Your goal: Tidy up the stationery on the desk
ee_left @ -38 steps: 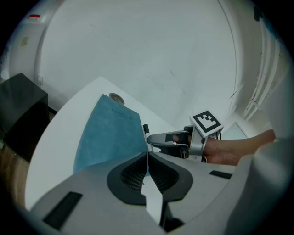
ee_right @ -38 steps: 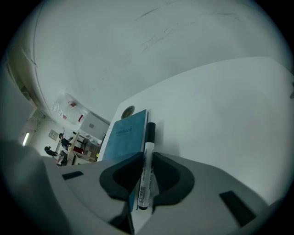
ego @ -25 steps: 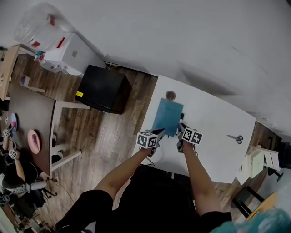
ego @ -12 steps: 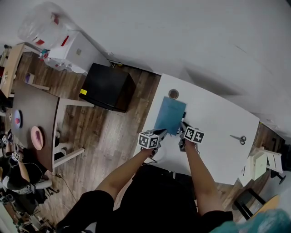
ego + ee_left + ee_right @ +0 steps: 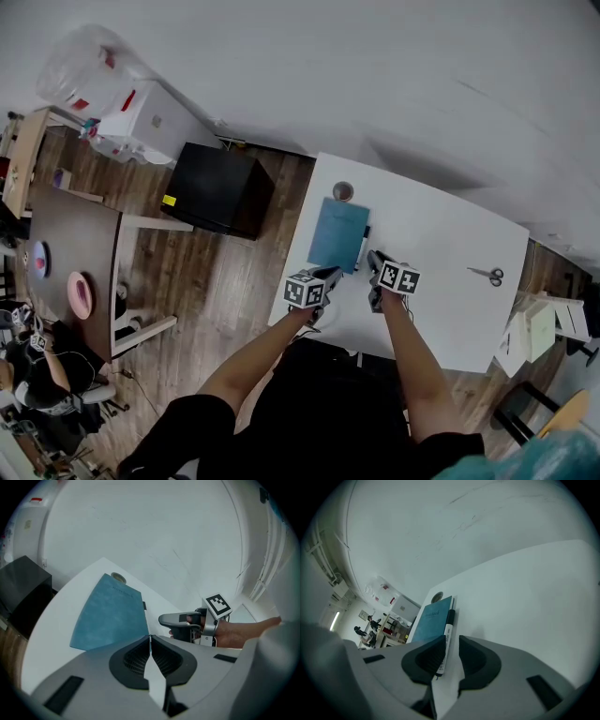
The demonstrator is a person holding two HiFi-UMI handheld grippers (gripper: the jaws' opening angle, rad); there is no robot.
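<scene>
one pen [image 5: 448,623] inside the parted right claw [image 5: 451,643], faint overhead; left claw [image 5: 150,640] closed

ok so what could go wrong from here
The marker pen lies loose beside the blue notebook, its end in the gap of the open right tool; a careless pull-back could knock it rolling. The notebook sits close to the desk edge, so a nudge from the shut left tool may tip it off.

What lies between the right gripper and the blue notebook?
A pen, flat on the desk along the notebook's edge, seen in the right gripper view.
</scene>
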